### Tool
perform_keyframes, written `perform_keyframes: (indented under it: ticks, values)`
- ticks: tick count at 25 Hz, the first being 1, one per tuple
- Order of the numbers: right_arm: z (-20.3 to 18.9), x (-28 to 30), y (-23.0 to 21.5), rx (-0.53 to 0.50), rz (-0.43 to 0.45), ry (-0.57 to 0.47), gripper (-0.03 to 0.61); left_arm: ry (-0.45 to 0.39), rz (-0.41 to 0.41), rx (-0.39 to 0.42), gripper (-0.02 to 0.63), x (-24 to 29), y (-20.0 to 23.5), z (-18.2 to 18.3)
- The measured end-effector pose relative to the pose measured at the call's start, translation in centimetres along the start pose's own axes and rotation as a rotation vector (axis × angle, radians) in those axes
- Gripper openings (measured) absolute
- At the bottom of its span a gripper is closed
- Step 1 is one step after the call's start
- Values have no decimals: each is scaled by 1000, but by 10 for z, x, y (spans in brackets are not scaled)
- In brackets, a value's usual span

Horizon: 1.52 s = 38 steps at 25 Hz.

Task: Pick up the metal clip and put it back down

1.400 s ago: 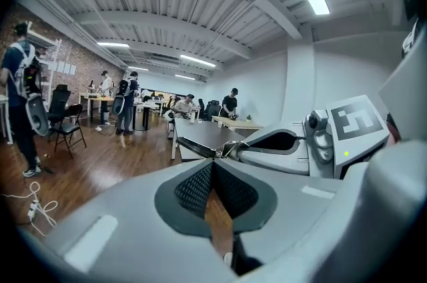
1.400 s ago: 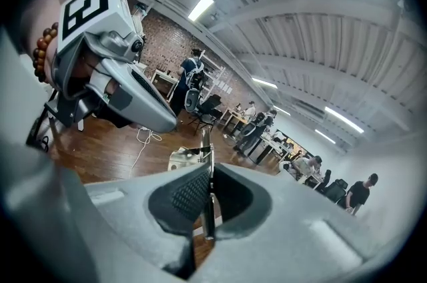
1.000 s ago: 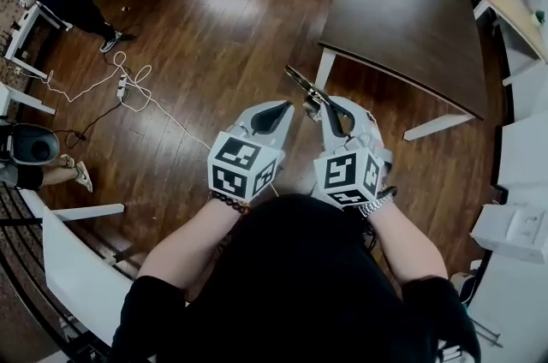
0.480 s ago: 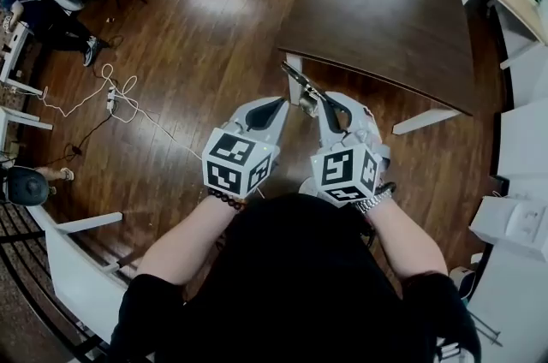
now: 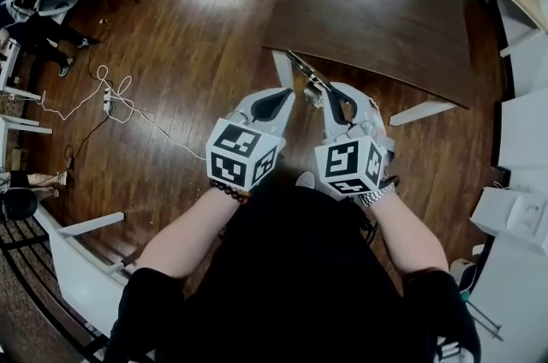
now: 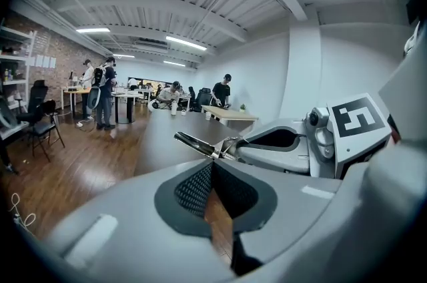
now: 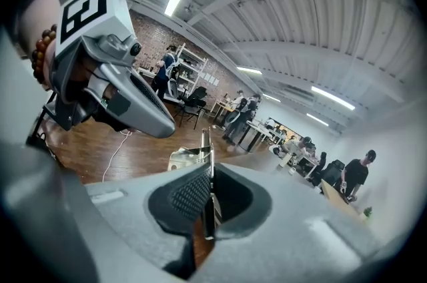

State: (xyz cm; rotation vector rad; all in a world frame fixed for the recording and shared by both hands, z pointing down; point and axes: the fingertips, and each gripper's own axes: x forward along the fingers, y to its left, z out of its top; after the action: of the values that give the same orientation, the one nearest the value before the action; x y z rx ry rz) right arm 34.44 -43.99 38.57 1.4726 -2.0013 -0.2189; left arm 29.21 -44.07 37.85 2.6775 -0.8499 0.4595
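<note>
Tongs of the right gripper [image 7: 208, 191] are clamped on the metal clip [image 7: 205, 153]. They pinch a thin strip of it edge-on between the 2 ribbed pads [image 7: 190, 195], so the rest of the clip juts forward past the tips. From the head view, the clip hangs in the air in line with the near edge of the dark worktop [image 5: 377, 2]. It is above the white leg [image 5: 282, 68] and the wooden floor [image 5: 171, 44] and touches neither.

The hold looks firm enough for carrying, because the pads bite across flat metal, which should stop the clip swivelling. The left gripper [image 6: 212, 175] has its tongs pressed together on nothing. It sits just beside the right one, tips near the clip but apart from it, and seems to be idle rather than helping.

By my reading, the pick-up is done and the setting-down is not. The clip should go out over the worktop, come down until it rests, and only then be released. Let go early, it may drop to the floor.
</note>
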Motion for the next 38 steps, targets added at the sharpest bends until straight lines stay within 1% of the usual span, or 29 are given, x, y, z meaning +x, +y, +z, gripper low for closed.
perform_keyframes:
  ticks: [7, 10, 21, 28, 34, 38]
  values:
    - [-14, 16, -30, 23, -39, 34, -2, 15, -55, 13, 14, 36, 1, 14]
    - [-19, 27, -40, 27, -52, 59, -2, 27, -82, 3, 14, 53, 8, 17]
    - [-44, 93, -85, 32, -102, 175, -2, 69, -184, -12, 15, 127, 48, 36]
    - [-59, 135, -109, 27, -137, 258, -2, 97, -242, -20, 14, 160, 77, 45]
    - [-72, 155, -126, 16, -151, 304, -2, 109, -270, -30, 14, 184, 88, 53]
    - [-86, 169, -144, 1, -148, 317, -2, 123, -269, -29, 15, 206, 89, 56]
